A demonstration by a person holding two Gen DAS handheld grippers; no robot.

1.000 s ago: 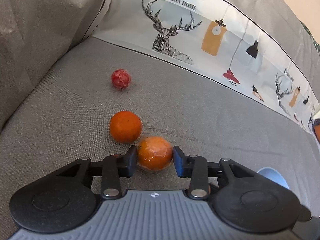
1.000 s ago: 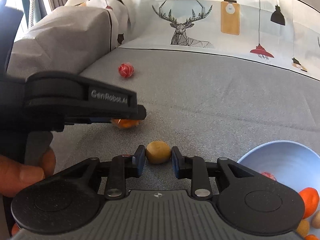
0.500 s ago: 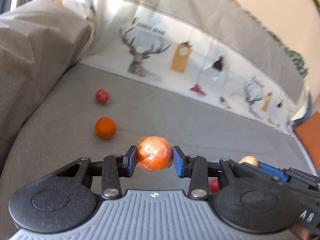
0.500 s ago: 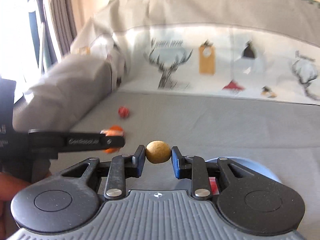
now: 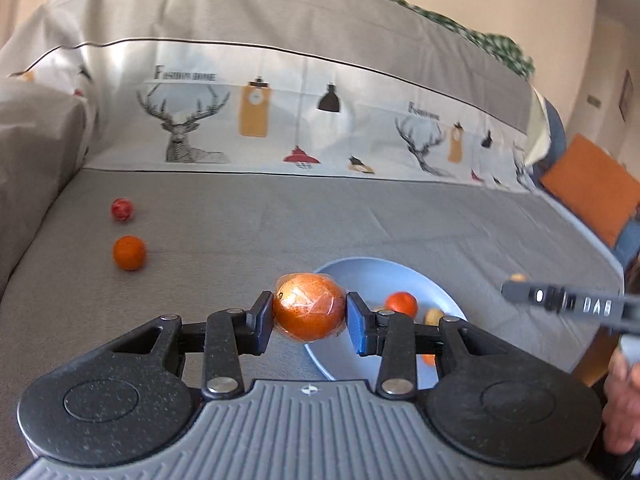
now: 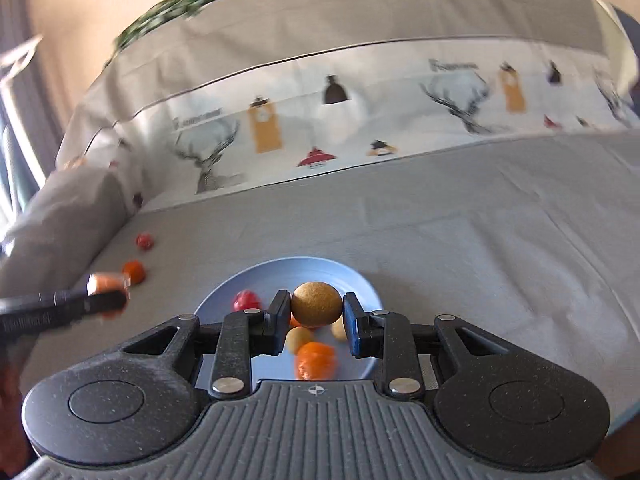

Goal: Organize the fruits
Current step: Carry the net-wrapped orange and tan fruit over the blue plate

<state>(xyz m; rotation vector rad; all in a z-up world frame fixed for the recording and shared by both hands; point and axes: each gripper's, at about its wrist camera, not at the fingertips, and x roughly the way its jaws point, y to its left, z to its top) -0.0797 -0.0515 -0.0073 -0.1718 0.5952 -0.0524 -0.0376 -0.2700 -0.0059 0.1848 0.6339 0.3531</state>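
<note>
My left gripper [image 5: 309, 318] is shut on a plastic-wrapped orange [image 5: 309, 306] and holds it above the near-left edge of the blue plate [image 5: 372, 276]. My right gripper [image 6: 316, 317] is shut on a round tan fruit [image 6: 316, 304] and holds it over the blue plate [image 6: 360, 284], which holds a red fruit [image 6: 246, 300], an orange [image 6: 315, 360] and pale yellow fruits [image 6: 298, 338]. A loose orange [image 5: 129, 253] and a small red fruit [image 5: 122, 209] lie on the grey bed cover at the left. The left gripper shows in the right wrist view [image 6: 108, 292].
A grey pillow [image 5: 36, 152] rises at the left. A deer-print fabric band [image 5: 304, 120] runs along the back. An orange cushion [image 5: 592, 192] sits at the far right. The right gripper's arm [image 5: 572, 304] crosses the right side of the left wrist view.
Both grippers lifted their fruits off the bed cover and moved right and up toward the plate. The plate now lies under the right gripper and beside the left one.
</note>
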